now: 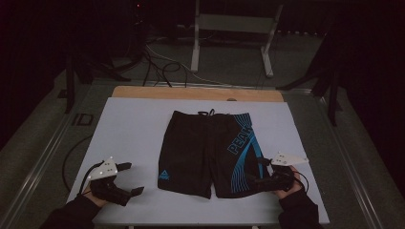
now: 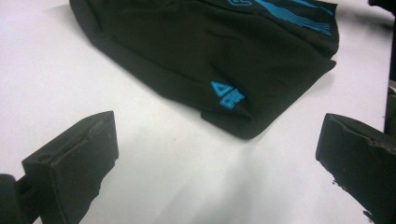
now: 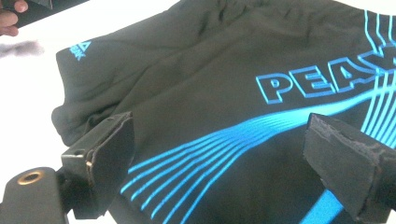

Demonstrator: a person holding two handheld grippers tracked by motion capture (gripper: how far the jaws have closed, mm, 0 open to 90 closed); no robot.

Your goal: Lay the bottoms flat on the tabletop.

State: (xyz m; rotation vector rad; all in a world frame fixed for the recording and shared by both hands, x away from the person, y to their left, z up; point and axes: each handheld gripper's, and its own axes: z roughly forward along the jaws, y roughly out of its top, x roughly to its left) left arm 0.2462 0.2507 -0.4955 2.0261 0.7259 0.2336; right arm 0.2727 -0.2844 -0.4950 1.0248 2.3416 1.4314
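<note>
Black shorts (image 1: 205, 148) with blue stripes and "PEAK" lettering lie flat in the middle of the white table cover (image 1: 129, 124), waistband at the far side. My left gripper (image 1: 131, 179) is open over bare cover, just left of the left leg hem. In the left gripper view that hem and its small blue logo (image 2: 227, 95) lie ahead of the spread jaws of the left gripper (image 2: 215, 140). My right gripper (image 1: 258, 170) is open at the right leg hem. In the right gripper view the right gripper (image 3: 219, 149) straddles the striped fabric of the shorts (image 3: 187, 84).
The table's wooden far edge (image 1: 196, 93) shows beyond the cover. On the floor behind it stand a white metal frame (image 1: 229, 28), loose cables (image 1: 157, 67) and dark stands. The other hand's fingers (image 3: 9, 18) appear at the top left of the right gripper view.
</note>
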